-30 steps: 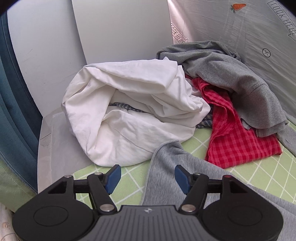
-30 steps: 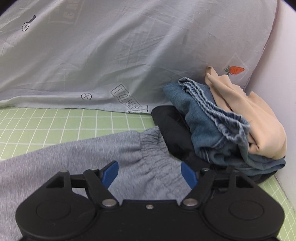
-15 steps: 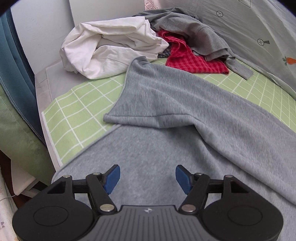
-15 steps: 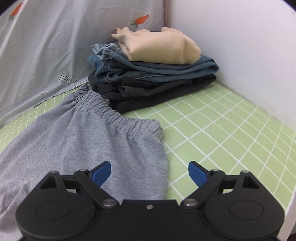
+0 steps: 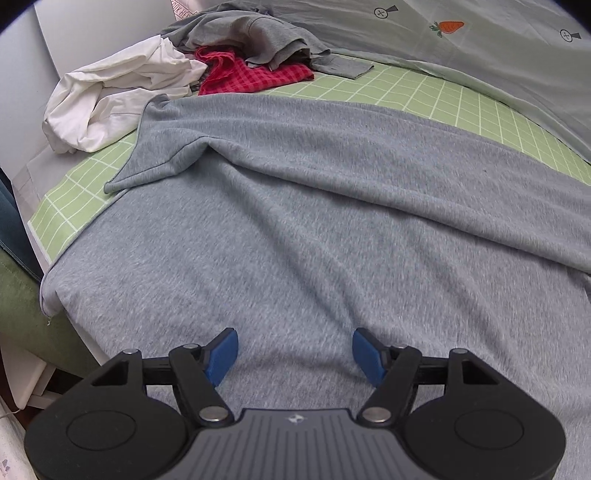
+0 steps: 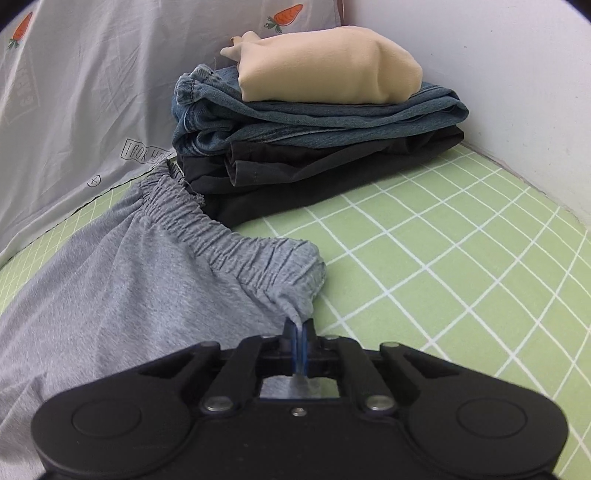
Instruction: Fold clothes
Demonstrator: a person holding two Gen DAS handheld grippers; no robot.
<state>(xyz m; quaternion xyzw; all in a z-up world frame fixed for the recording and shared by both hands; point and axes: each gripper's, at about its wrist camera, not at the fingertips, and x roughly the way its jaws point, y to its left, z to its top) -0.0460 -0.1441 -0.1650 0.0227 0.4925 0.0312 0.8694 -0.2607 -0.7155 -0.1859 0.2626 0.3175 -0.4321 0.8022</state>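
Note:
Grey sweatpants (image 5: 295, 229) lie spread over the green checked mat (image 5: 443, 96), with one leg folded across the other. My left gripper (image 5: 293, 356) is open and hovers low over the near leg, holding nothing. In the right wrist view the elastic waistband (image 6: 221, 236) of the sweatpants lies bunched on the mat (image 6: 461, 266). My right gripper (image 6: 298, 338) is shut on the near corner of the waistband, and the cloth rises into the blue pads.
A heap of unfolded clothes lies at the far left: a white garment (image 5: 110, 92), a red checked one (image 5: 251, 74), a dark grey one (image 5: 258, 33). A folded stack (image 6: 314, 122) of beige, denim and black garments stands in the corner by the white wall. A carrot-print sheet (image 6: 74, 92) hangs behind.
My right gripper has closed on the waistband corner; it was open half a second ago. My left gripper has drawn back from the clothes heap over the sweatpants leg, still open.

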